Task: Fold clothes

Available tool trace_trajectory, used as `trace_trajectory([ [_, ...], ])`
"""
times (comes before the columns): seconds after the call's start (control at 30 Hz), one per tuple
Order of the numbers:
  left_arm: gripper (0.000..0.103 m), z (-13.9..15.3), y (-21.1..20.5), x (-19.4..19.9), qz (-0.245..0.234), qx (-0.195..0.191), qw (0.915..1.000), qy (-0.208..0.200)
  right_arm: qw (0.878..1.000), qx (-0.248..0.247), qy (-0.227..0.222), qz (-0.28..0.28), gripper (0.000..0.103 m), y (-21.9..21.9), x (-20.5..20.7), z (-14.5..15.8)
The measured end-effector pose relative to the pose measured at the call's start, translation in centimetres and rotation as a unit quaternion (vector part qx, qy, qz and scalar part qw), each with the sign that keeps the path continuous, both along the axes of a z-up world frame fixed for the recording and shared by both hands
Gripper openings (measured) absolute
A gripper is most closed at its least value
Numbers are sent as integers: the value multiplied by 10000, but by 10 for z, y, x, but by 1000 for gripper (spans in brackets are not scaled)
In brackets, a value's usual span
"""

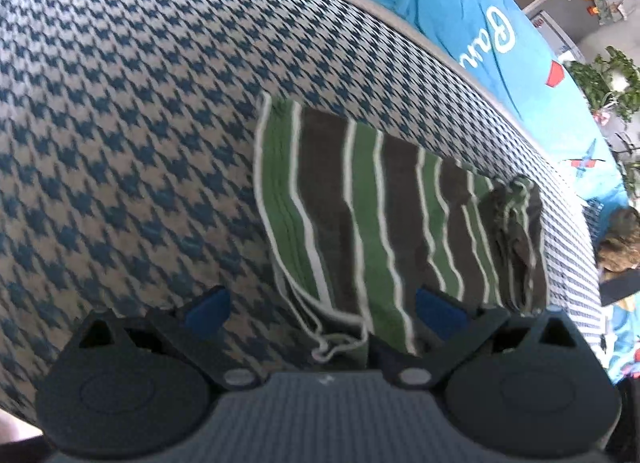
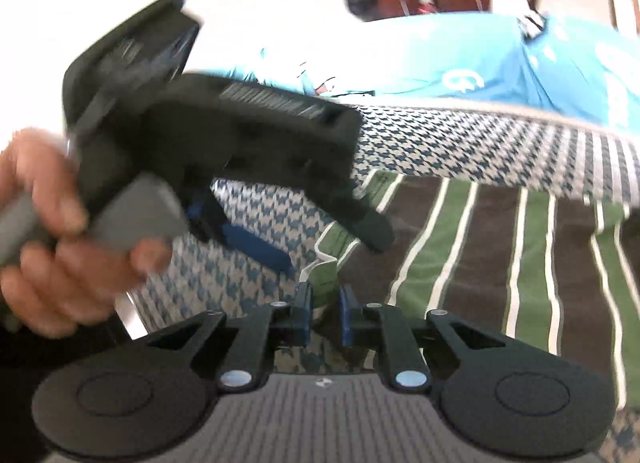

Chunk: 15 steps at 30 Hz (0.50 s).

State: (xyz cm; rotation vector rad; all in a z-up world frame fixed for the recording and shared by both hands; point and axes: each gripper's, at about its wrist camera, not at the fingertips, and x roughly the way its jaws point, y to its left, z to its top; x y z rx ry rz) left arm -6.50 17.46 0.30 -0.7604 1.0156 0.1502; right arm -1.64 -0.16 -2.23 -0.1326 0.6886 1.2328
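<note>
On the houndstooth cover (image 1: 120, 123) lies the striped garment (image 1: 380, 215), green and brown with thin white lines, spread mostly flat. Its white-edged hem and a loose drawstring (image 1: 332, 339) sit at the near end in the left view; the far end is bunched into a crumpled lump (image 1: 516, 219).

Left gripper (image 1: 326, 309): jaws wide apart, blue pads on either side of the hem corner, nothing between them under tension. Seen from the right view, the same gripper (image 2: 324, 251) hangs tilted over the garment's corner, held by a hand (image 2: 52, 231). Judgement: it is placed there because the hem corner is the natural pick point for a fold.

Right gripper (image 2: 324, 319): jaws nearly together, narrow gap. A bit of green cloth edge shows in that gap, but motion blur and the steep angle leave it unclear whether the pads pinch it. Cannot tell if it is gripping.

Both grippers sit near the same end of the garment, close together. This fits either taking up the hem for a fold or letting it go after laying it down; the frames do not settle which.

A blue printed sheet (image 1: 492, 23) lies beyond the cover edge, apart from the garment.

Risk: the drawstring could snag in the left pads.
</note>
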Motion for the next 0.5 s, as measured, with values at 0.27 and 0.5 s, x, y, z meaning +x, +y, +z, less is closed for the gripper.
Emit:
trace_trajectory([
  [0.27,92,-10,-10,12,-190,-555,9980,-214,10000,23,6,-29,16,-2,7,3],
  [0.5,85,-10,-13,18,-179,-625,9974,-295,9877,-405,-1454,412,47,7,-29,-1],
])
